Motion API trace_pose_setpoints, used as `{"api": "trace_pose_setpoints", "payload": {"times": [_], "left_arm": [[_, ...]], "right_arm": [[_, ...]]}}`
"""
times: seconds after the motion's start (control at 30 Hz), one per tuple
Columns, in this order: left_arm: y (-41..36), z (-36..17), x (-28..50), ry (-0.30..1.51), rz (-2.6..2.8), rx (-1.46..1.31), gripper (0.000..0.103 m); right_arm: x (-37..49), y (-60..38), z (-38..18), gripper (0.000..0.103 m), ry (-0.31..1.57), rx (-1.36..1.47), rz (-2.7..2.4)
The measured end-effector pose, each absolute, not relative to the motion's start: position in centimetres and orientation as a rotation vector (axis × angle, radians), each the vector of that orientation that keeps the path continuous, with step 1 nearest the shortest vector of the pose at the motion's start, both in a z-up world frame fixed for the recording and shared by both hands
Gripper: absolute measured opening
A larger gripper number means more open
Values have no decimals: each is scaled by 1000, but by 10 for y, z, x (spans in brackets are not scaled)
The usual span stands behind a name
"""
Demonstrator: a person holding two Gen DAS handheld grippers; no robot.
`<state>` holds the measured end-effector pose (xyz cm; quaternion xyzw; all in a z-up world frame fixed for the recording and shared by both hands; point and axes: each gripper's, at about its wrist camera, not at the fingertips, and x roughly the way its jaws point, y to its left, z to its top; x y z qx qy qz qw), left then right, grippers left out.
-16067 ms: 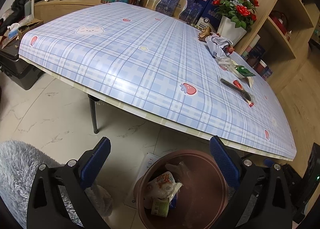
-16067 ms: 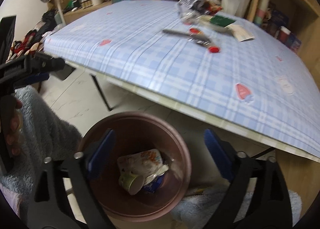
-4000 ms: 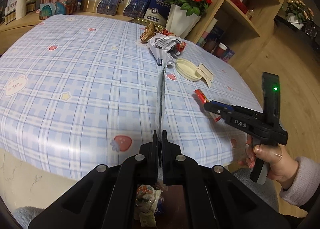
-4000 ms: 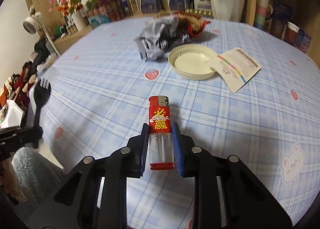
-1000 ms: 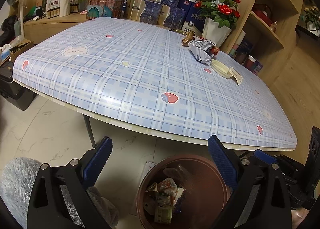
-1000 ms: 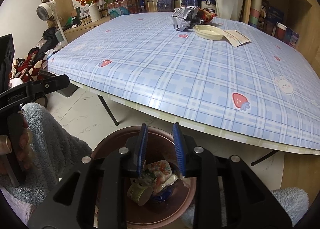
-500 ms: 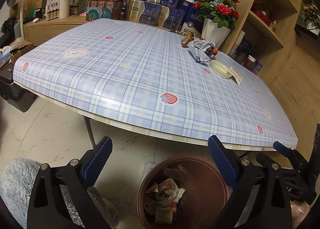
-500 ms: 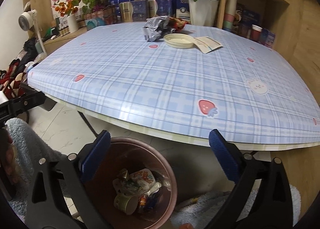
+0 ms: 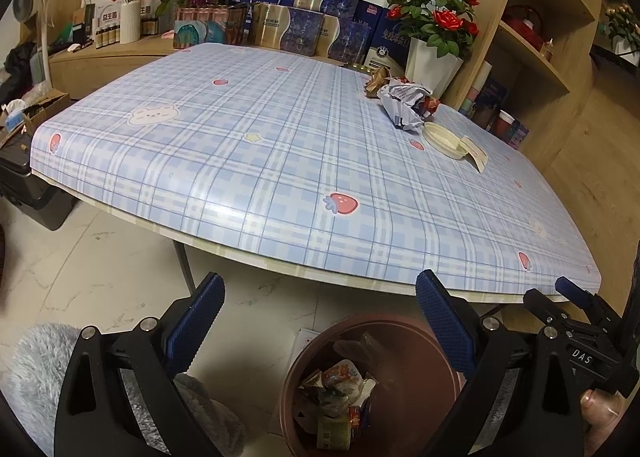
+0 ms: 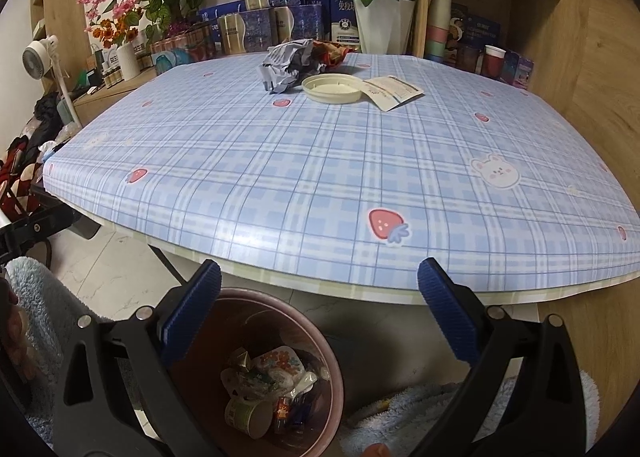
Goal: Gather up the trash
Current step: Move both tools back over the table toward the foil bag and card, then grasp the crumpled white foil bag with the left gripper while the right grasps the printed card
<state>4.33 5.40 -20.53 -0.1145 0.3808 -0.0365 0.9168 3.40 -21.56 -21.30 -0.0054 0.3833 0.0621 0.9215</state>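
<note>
Both grippers — left gripper [image 9: 318, 321], right gripper [image 10: 320, 311] — gape (empty) above bin [image 10: 328, 369].

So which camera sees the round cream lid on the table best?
The right wrist view: the lid faces it openly, showing its whole rim and inside. In the left wrist view the lid is small, edge-on and far off to the right.

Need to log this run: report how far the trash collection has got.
Done: cup, wrappers and a red lighter lie in the brown bin. In hand: nothing; left tongs and right tongs gape empty. Left: crumpled wrapper, cream lid and paper packet on the table.
</note>
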Motion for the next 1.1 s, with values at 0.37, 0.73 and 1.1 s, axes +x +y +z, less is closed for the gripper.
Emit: {"api": "trace_pose_setpoints", "payload": {"times": [0.37, 0.73, 1.1], "left_arm": [[43, -179, 84, 749, -96, -135, 94], [4, -158, 165, 779, -184, -79, 94], [-42, -175, 315, 862, -241, -101, 91]], "right_arm": [[58, -233, -199, 97, 766, -1, 105], [121, -273, -191, 97, 776, 61, 49], [194, -295, -190, 97, 818, 147, 47]]}}
